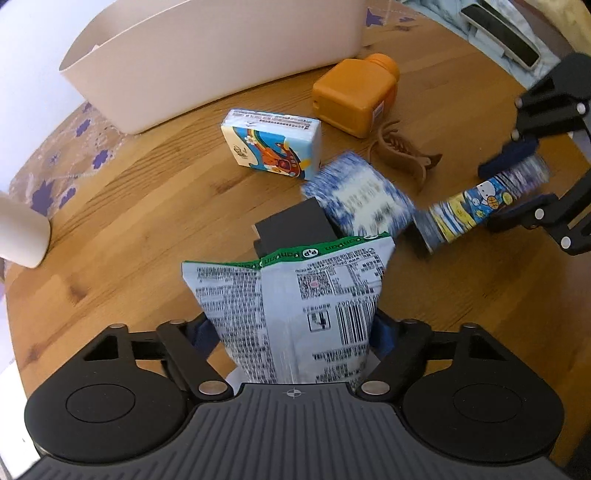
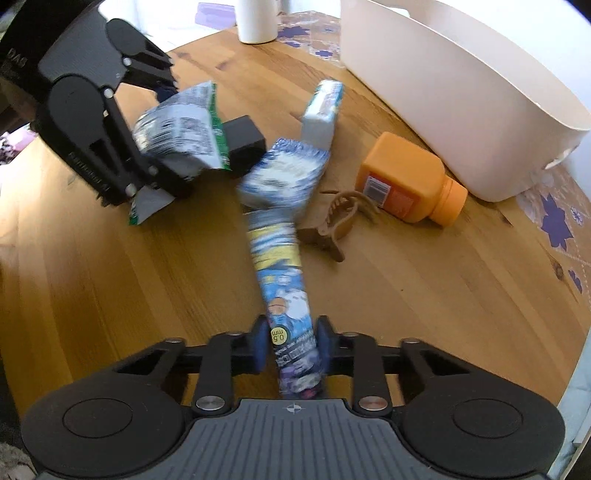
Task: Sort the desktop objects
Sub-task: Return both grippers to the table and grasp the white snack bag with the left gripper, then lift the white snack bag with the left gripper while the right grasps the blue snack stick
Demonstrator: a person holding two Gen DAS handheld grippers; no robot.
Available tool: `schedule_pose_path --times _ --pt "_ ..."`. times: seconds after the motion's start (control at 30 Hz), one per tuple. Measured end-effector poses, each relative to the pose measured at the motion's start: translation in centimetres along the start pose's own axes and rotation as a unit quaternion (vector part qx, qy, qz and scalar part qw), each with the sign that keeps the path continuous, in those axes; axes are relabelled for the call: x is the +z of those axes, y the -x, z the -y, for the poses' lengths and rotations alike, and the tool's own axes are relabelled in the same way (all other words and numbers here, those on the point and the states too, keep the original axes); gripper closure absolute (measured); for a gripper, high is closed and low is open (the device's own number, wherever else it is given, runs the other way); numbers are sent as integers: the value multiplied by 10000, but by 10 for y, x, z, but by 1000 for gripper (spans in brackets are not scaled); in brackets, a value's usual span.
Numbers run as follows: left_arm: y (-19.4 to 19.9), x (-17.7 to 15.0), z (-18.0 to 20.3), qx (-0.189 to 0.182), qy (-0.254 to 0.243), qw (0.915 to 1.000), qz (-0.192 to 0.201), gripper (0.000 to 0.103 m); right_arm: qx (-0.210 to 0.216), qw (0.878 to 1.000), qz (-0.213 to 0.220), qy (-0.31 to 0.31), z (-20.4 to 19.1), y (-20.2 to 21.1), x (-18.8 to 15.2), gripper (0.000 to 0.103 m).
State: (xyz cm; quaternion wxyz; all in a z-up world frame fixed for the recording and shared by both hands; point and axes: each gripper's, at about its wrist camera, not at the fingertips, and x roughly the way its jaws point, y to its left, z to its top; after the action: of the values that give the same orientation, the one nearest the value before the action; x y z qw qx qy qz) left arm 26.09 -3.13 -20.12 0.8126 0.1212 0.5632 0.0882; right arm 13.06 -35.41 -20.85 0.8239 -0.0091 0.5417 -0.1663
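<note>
1. Left wrist view: the left gripper (image 1: 291, 325) had a printed snack pouch (image 1: 295, 306) between its pads, the pouch standing up along the fingers with its green-edged seal pointing toward the far rim of the round wooden desk (image 1: 122, 206).
2. Beyond the pouch lay a black block (image 1: 291, 225), a blue-and-white pack (image 1: 362, 199) and a cartoon tissue pack (image 1: 273, 144); behind these sat an orange bottle (image 1: 354, 96) on its side and a tan hair clip (image 1: 402, 151).
3. The cream bin (image 1: 207, 59), the likely goal for the sorted things, stood at the desk's far edge, straight ahead of the left gripper.
4. At the desk's right side the right gripper (image 1: 517, 184) clamped a long blue pen pack (image 1: 480, 206).
5. Right wrist view: the right gripper (image 2: 291, 343) was closed narrow on the pen pack (image 2: 280, 266), whose long axis ran out along the fingers toward the desk's centre (image 2: 424, 295).
6. The bin (image 2: 461, 92) stood at the far right edge, nearer this hand than the left gripper (image 2: 159, 147) across the desk.
7. A white cup (image 2: 256, 22) stood at the far rim, on a floral cloth (image 2: 554, 221) showing at the desk's edges; the room beyond was bright.
</note>
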Motion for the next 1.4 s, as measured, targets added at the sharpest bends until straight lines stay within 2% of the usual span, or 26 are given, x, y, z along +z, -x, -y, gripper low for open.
schedule_pose_path --times 0.07,0.23,0.63,0.8,1.03,1.23,1.4 --pt "1 -1 1 -46 -27 10000 33 33 58 10000 -18 28 -2 1 -1 82" --pt "5 -5 2 -47 -100 9999 119 38 124 9998 4 138 -8 9 -7 82" --pt "37 -16 -7 -195 -1 9988 445 40 -109 9992 379 -5 -7 45 -17 82" --pt "59 -23 -17 -143 -194 9977 638 40 -323 9981 448 -258 4 50 -21 82" --pt "81 -26 -34 -28 -84 9962 866 40 -611 9949 695 -399 19 76 -21 82" --pt "98 -22 -44 56 -151 9942 1064 40 -897 9905 950 -429 28 99 -10 82" --pt "109 -8 -55 176 -185 9915 1277 40 -1173 9878 965 -357 36 110 4 82"
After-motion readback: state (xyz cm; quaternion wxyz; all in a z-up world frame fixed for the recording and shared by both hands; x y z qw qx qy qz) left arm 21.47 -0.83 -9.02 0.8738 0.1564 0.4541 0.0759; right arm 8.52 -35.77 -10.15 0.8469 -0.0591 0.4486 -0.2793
